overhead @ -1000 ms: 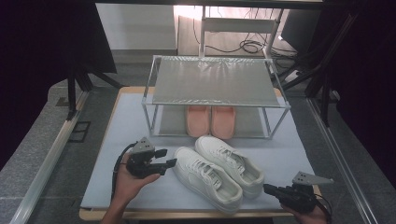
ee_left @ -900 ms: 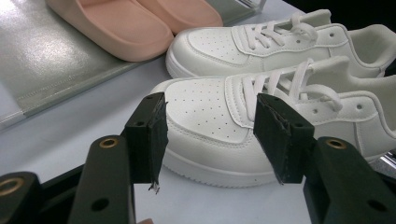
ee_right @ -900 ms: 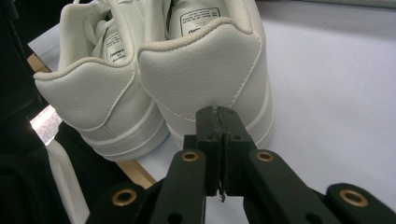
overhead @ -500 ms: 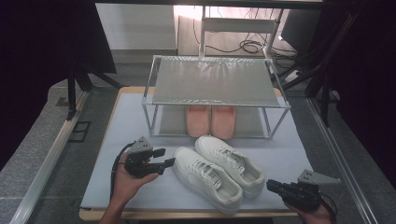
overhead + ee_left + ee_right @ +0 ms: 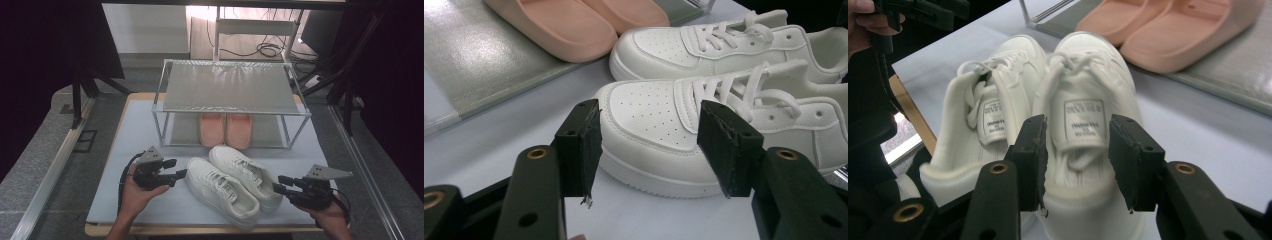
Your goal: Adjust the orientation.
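Both grippers parked at the sneakers, jaws wide, holding nothing.

My left gripper [image 5: 172,170] faces the near sneaker [image 5: 222,192] toe; my right gripper [image 5: 281,184] sits behind the far sneaker [image 5: 245,170] heel on the mat [image 5: 125,145].

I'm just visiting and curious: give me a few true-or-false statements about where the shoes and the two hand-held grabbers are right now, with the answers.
1. The white sneakers lie on the table in front of the rack. True.
2. The pink slippers sit on the rack's top shelf. False: they sit on the bottom shelf, under the top one, which carries nothing.
3. The left gripper is open, its jaws aimed at a sneaker's toe. True.
4. The right gripper is clamped shut on a sneaker. False: its jaws stand open, facing a sneaker's heel end.
5. One sneaker is stacked on the other. False: they lie side by side.
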A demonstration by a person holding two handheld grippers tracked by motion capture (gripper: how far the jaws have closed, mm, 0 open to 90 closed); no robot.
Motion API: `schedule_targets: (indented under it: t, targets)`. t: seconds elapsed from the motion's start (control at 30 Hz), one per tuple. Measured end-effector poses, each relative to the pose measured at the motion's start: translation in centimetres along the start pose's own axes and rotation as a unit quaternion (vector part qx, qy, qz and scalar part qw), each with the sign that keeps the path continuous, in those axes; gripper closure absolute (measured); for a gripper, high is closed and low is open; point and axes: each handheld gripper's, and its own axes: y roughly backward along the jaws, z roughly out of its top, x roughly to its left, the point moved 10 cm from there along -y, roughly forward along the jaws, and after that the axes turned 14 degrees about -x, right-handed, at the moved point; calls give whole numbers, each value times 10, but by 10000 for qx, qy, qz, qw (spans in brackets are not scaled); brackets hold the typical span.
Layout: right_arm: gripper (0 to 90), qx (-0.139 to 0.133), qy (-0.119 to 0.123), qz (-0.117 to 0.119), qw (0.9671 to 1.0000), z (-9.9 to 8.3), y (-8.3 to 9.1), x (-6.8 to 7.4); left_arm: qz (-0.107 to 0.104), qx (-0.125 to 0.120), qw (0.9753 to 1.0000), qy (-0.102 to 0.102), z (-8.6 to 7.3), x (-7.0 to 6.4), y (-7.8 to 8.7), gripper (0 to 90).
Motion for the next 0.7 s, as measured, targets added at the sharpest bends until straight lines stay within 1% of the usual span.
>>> schedule_targets:
  t: [0.2,0.33,0.7]
  targets:
    - [557,112,20,123,9999,5,-18,8,8,6,10000,11,-1,1,0,434]
    - [539,191,26,185,9996,7,-28,11,10,17,10000,30,-1,2,0,431]
    - [529,353,70,336,9988,11,-45,19,5,35,10000,39,-2,1,-1,428]
